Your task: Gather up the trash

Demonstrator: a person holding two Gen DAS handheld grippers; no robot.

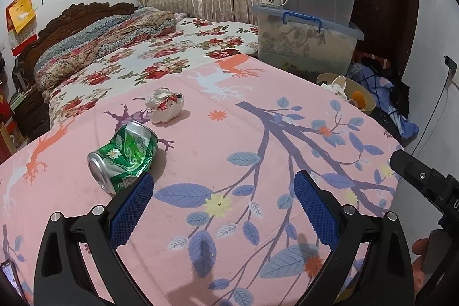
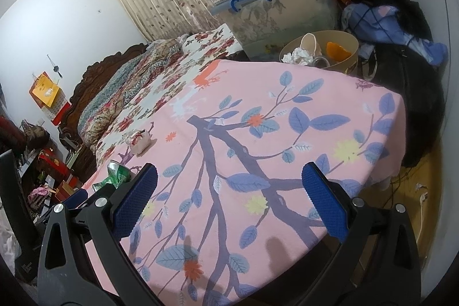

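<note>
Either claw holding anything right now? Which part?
Nothing held. Left claw and right claw are both open and empty; crushed green can lies on the pink cloth.

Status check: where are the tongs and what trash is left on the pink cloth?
Left tongs open, empty; right tongs open, empty. Crushed green can and crumpled wrapper on the cloth, untouched. Bin past far edge. Path clear.

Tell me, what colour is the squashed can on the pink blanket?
The can is green with a silver end, with white and dark green swirls. It shows best in the left wrist view.
</note>
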